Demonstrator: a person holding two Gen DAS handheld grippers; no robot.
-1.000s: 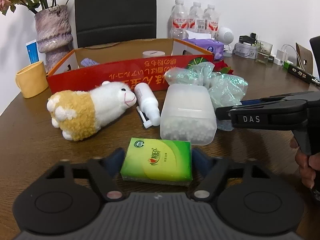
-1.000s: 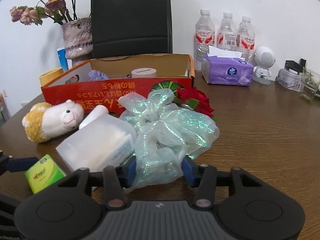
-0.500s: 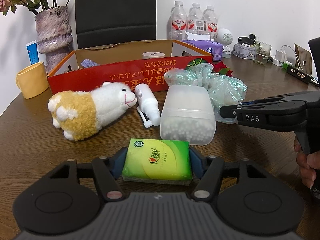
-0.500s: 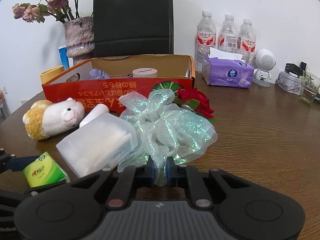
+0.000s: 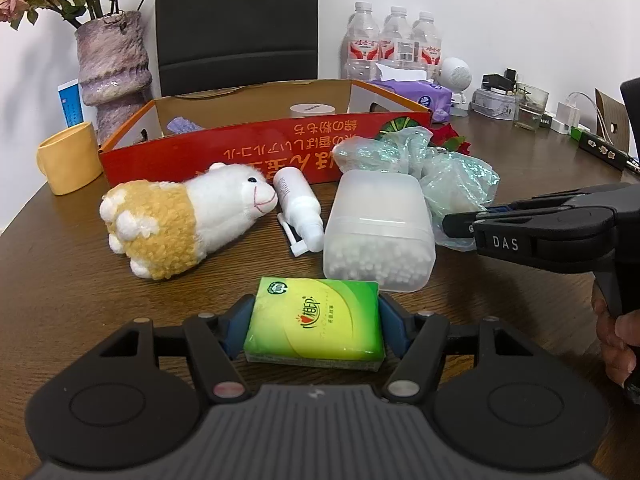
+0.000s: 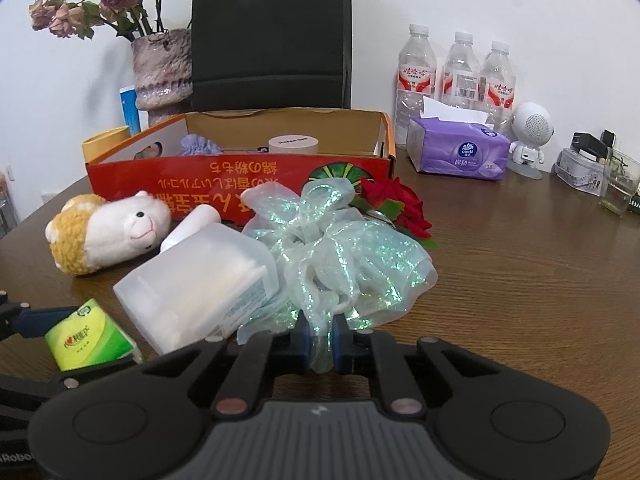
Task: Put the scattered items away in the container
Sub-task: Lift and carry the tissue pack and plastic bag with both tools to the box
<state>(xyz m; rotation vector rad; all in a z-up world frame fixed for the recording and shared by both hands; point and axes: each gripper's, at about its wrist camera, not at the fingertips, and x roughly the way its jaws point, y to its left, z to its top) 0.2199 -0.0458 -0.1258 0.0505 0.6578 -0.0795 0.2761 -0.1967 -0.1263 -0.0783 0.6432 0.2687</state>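
Left wrist view: left gripper (image 5: 314, 322) closed against both short sides of the green tissue pack (image 5: 316, 320), which sits on the desk (image 5: 60, 280) near its front edge. Right wrist view: right gripper (image 6: 320, 342) pinched nearly shut on a fold of the shimmery ribbon bow (image 6: 340, 252), the bow resting on the desk. Red cardboard box (image 5: 240, 148) at the back already holds a tape roll (image 5: 312, 109) and a purple cloth (image 5: 180, 125). Outside it, in front of its near wall: plush sheep (image 5: 180, 216), white spray bottle (image 5: 300, 204), cotton swab tub (image 5: 380, 224), red flower (image 6: 396, 200). Judgement: partly filled, six items left outside, two of them gripped.
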